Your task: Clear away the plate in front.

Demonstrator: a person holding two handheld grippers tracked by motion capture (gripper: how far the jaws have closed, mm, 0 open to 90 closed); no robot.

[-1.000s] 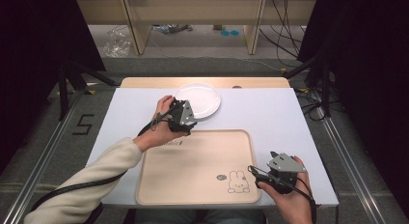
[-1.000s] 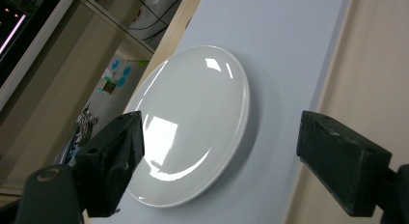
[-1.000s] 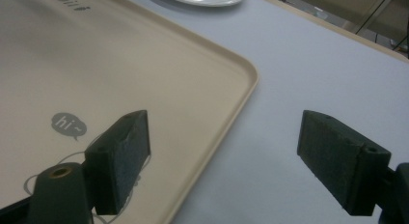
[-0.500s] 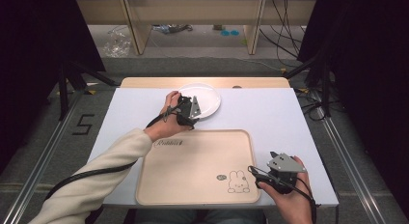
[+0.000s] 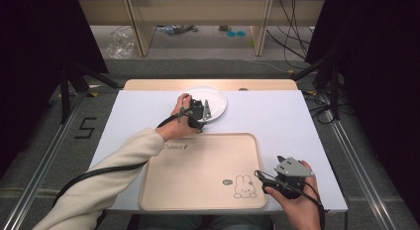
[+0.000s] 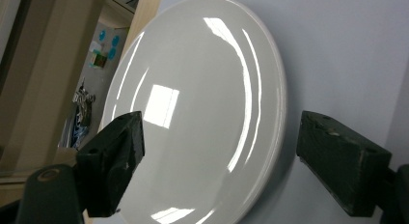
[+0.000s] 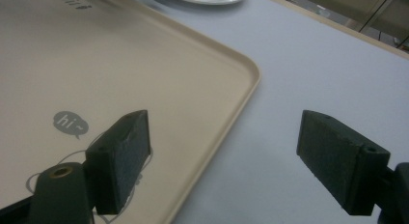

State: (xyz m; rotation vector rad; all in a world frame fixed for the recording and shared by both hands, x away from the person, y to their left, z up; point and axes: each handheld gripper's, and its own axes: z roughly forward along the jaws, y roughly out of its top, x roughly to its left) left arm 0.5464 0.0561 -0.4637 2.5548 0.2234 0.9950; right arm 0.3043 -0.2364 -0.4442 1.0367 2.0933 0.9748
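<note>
A glossy white plate (image 5: 214, 99) sits at the far middle of the white table. My left gripper (image 5: 202, 112) is at its near-left rim. In the left gripper view the plate (image 6: 202, 103) is close up and my left gripper (image 6: 222, 166) is open, one jaw over the plate's face and the other over the table beyond its rim. A beige tray (image 5: 198, 168) with a rabbit drawing lies empty at the near middle. My right gripper (image 5: 270, 183) rests open by the tray's near right corner, straddling the tray edge (image 7: 226, 122), nothing between its jaws.
The white table cover (image 5: 277, 121) has free room to the right of the plate and tray. A wooden strip (image 5: 148, 84) runs along the table's far edge. Shelving legs (image 5: 136, 31) and cables (image 5: 292, 22) stand on the floor beyond.
My left gripper has moved forward and right from beside the tray's far edge to the plate's rim. The right gripper has stayed put.
</note>
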